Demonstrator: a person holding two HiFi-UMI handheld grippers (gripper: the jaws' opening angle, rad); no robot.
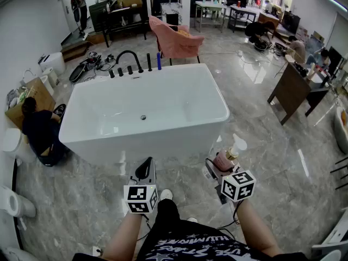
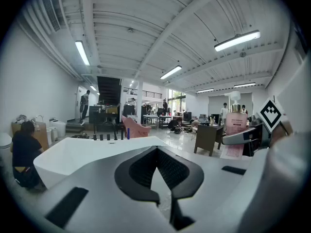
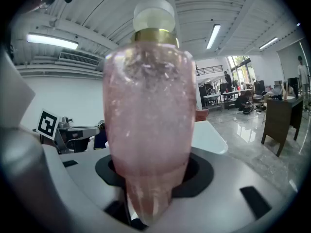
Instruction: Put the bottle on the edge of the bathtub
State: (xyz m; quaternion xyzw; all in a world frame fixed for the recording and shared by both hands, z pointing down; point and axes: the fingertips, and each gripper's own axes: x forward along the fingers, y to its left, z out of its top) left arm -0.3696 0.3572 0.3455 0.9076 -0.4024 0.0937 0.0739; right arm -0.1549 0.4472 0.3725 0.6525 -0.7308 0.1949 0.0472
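A pink bottle [image 1: 224, 158] with a white pump top and gold collar stands upright in my right gripper [image 1: 220, 166], which is shut on its lower body. In the right gripper view the bottle [image 3: 148, 115] fills the middle, its base pinched between the pads of that gripper [image 3: 146, 212]. It hangs above the floor, in front of the right near corner of the white bathtub [image 1: 217, 98]. My left gripper [image 1: 144, 169] is level beside it, shut and empty, pointing at the tub's near wall. From the left gripper [image 2: 163, 198] the tub [image 2: 87, 152] and the bottle [image 2: 235, 123] both show.
Black faucet fittings [image 1: 128, 58] and a small blue bottle [image 1: 159, 61] stand on the tub's far rim. A pink chair [image 1: 174, 39] sits behind it. A person [image 1: 41, 129] crouches at the tub's left end. A wooden desk [image 1: 291, 91] stands at right.
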